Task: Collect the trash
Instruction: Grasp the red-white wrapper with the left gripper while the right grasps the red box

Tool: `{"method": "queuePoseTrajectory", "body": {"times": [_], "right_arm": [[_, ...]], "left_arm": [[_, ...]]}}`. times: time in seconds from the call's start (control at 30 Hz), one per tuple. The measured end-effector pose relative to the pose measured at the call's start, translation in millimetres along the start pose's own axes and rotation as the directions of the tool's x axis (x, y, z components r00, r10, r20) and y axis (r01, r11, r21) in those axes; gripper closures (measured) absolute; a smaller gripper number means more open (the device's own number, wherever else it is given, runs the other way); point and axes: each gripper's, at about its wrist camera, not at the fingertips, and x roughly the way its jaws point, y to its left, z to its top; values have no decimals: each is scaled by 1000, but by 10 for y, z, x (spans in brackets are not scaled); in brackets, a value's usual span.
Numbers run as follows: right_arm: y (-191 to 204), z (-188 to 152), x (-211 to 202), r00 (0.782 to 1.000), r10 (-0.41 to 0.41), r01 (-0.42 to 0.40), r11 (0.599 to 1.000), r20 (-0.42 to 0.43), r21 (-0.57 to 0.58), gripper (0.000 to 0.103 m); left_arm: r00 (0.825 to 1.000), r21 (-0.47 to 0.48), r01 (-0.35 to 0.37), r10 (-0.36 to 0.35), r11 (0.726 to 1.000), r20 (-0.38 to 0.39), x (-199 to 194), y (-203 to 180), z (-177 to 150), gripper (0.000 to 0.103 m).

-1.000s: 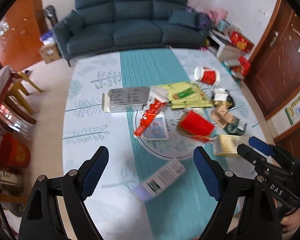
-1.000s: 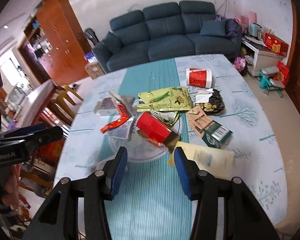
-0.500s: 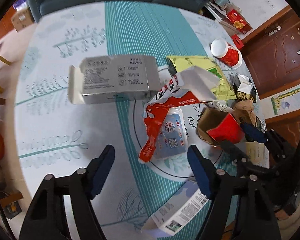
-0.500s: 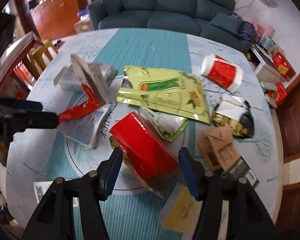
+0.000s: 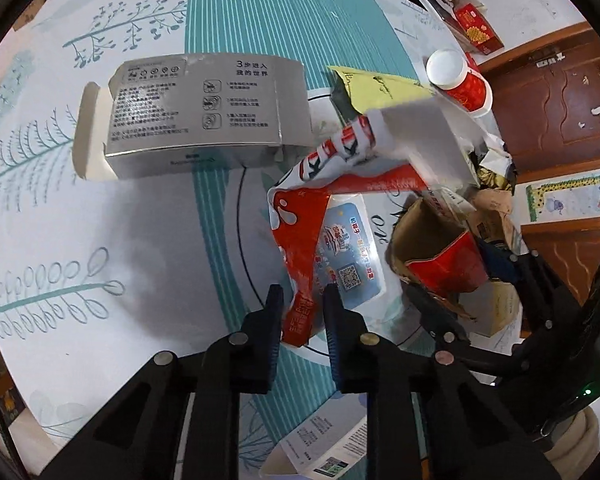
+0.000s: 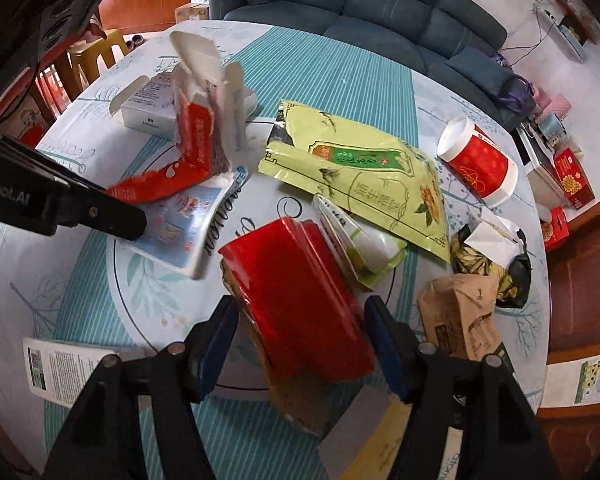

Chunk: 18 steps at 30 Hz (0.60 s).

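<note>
Trash lies spread on a round table (image 5: 100, 208). My left gripper (image 5: 302, 312) is shut on the lower end of a torn red-and-white carton (image 5: 304, 224), which also shows in the right wrist view (image 6: 188, 148). My right gripper (image 6: 300, 336) has its jaws around a red box (image 6: 296, 296) with a brown open end; the red box also shows in the left wrist view (image 5: 444, 268). The jaws touch its sides.
A silver box (image 5: 204, 112), a yellow-green bag (image 6: 360, 176), a red paper cup (image 6: 480, 164), a blue packet (image 6: 184, 216), a brown bag (image 6: 464, 316), a crumpled dark wrapper (image 6: 492, 256) and a white leaflet (image 6: 64, 368) lie on the table. A sofa (image 6: 372, 4) stands behind.
Both grippers moved down and forward to the table. The left jaws closed on the red-and-white carton. The right jaws now flank the red box closely.
</note>
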Motion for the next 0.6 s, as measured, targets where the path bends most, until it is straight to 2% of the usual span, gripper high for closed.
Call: {"method": "queuePoseTrajectory", "body": {"times": [0.03,0.1,0.17,0.23,0.27,0.43,0.6], "right_arm": [[-3,-1,-10,1000,8,-8,1000,2,2,42],[-13,33,-33,1000,23,-23,1000,16,8,54],[-1,43,-73,999,24,-24,1000,23,7,60],[-10,35,-132,998,51,-52,998,41,34,78],[-16,30,-161,997,54,-56,997,46,45,82],[-175,-40,-340,983,149,-166,970,105,178,83],[-434,-215,-641,951,228,-291,886,209,361,83]], "left_arm": [[1000,1,-2,2,1000,11,-9,-12,-12,89],[999,9,-14,13,1000,40,-67,-37,-49,92],[997,17,-44,43,999,71,-146,-78,-98,93],[993,25,-60,57,998,99,-231,-120,-144,93],[991,29,-67,63,997,119,-288,-147,-180,93],[974,56,-104,90,993,207,-636,-249,-303,93],[962,96,-108,80,989,261,-925,-430,-464,93]]}}
